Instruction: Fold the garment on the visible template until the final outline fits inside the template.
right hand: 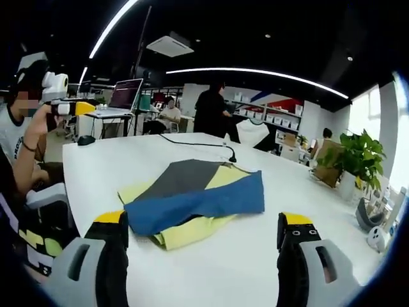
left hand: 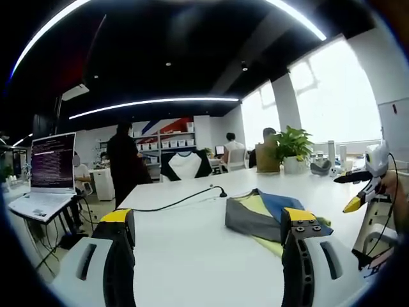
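Blue, grey and yellow garment (right hand: 195,199), folded, on white table (right hand: 128,163)

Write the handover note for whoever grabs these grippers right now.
Left gripper: open, holding nothing, above the table.
Right gripper: open, holding nothing, facing the garment.
Garment: folded bundle of grey, blue and yellow layers, lying on the white table near a black cable. Neither gripper touches it.
Done: garment already folded over several times.
Left: no template outline is visible on the table, so fit cannot be confirmed; check it, then tidy the yellow edge sticking out if needed.
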The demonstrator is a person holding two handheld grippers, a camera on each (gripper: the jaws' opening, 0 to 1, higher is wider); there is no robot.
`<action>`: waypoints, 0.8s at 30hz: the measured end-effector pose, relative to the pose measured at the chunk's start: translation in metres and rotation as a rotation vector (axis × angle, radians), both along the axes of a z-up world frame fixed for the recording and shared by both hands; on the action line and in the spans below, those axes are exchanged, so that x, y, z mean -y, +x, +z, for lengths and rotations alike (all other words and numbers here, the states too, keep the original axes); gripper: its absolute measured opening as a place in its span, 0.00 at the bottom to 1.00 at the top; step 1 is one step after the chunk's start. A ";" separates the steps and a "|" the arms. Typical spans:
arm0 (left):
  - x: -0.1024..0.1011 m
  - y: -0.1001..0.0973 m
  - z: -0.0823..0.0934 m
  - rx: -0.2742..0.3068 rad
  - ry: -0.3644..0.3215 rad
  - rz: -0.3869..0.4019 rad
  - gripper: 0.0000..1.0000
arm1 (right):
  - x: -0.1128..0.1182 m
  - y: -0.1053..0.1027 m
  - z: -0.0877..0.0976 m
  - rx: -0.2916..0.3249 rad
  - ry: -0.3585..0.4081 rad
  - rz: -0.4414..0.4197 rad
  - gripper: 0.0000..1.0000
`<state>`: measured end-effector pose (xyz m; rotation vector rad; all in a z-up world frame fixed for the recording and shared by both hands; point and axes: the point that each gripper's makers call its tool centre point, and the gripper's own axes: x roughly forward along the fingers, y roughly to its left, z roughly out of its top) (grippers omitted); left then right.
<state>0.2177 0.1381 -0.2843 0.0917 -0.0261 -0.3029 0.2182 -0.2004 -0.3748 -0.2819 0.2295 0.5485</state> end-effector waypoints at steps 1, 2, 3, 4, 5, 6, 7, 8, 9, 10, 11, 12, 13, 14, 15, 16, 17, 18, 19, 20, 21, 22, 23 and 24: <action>0.000 0.000 0.000 0.000 0.000 0.000 1.00 | -0.001 0.000 -0.001 0.000 -0.001 0.003 1.00; 0.000 0.000 0.000 0.000 -0.001 0.001 1.00 | -0.003 -0.001 -0.001 -0.003 -0.002 0.008 1.00; 0.000 0.000 0.000 0.000 -0.001 0.001 1.00 | -0.005 -0.001 -0.002 -0.004 -0.002 0.010 1.00; 0.000 0.000 0.000 -0.001 -0.001 0.000 1.00 | -0.006 -0.001 -0.003 -0.005 -0.003 0.014 1.00; 0.000 0.000 -0.001 -0.003 0.000 0.000 1.00 | -0.008 -0.001 -0.003 -0.008 -0.006 0.020 1.00; 0.000 0.000 -0.001 -0.003 0.000 -0.001 1.00 | -0.009 -0.001 -0.004 -0.008 -0.006 0.020 1.00; 0.000 0.000 -0.001 -0.003 -0.001 -0.002 1.00 | -0.011 -0.001 -0.005 -0.008 -0.013 0.027 1.00; 0.000 0.000 -0.001 -0.003 -0.001 -0.002 1.00 | -0.014 -0.002 -0.006 -0.007 -0.022 0.034 1.00; 0.000 0.000 -0.001 -0.003 0.000 -0.002 1.00 | -0.015 -0.003 -0.006 -0.007 -0.021 0.037 1.00; 0.000 0.000 -0.001 -0.003 0.001 -0.002 1.00 | -0.018 -0.003 -0.006 -0.009 -0.017 0.045 1.00; 0.000 0.000 -0.001 -0.003 0.000 -0.002 1.00 | -0.020 -0.003 -0.007 -0.012 -0.018 0.050 1.00; 0.000 0.000 -0.001 -0.004 -0.001 -0.002 1.00 | -0.022 -0.004 -0.009 -0.014 -0.022 0.056 1.00; 0.000 0.000 -0.001 -0.006 -0.001 -0.003 1.00 | -0.024 -0.004 -0.010 -0.015 -0.025 0.059 1.00; 0.000 0.000 -0.001 -0.006 -0.001 -0.003 1.00 | -0.026 -0.004 -0.011 -0.019 -0.028 0.064 1.00; 0.000 0.000 -0.001 -0.006 -0.002 -0.003 1.00 | -0.027 -0.004 -0.012 -0.022 -0.026 0.068 1.00; 0.000 0.000 -0.001 -0.005 -0.002 -0.002 1.00 | -0.029 -0.004 -0.013 -0.026 -0.026 0.073 1.00; 0.000 0.000 -0.001 -0.006 0.000 -0.002 1.00 | -0.030 -0.004 -0.015 -0.028 -0.029 0.078 1.00; 0.000 0.001 -0.001 -0.006 0.000 -0.002 1.00 | -0.033 -0.004 -0.016 -0.026 -0.038 0.088 1.00; -0.001 0.001 -0.001 -0.006 0.000 -0.001 1.00 | -0.036 -0.004 -0.017 -0.021 -0.043 0.096 1.00; -0.001 0.001 -0.001 -0.005 0.001 0.001 1.00 | -0.039 -0.005 -0.019 -0.023 -0.046 0.103 1.00; -0.001 0.002 -0.001 -0.005 0.004 0.002 1.00 | -0.040 -0.005 -0.020 -0.028 -0.046 0.108 1.00; -0.001 0.002 -0.002 -0.008 0.005 0.002 1.00 | -0.043 -0.006 -0.021 -0.031 -0.046 0.115 1.00; -0.001 0.002 -0.002 -0.008 0.004 0.001 1.00 | -0.046 -0.007 -0.022 -0.032 -0.049 0.125 1.00; -0.001 0.003 -0.002 -0.009 0.003 0.000 1.00 | -0.047 -0.008 -0.023 -0.033 -0.050 0.129 1.00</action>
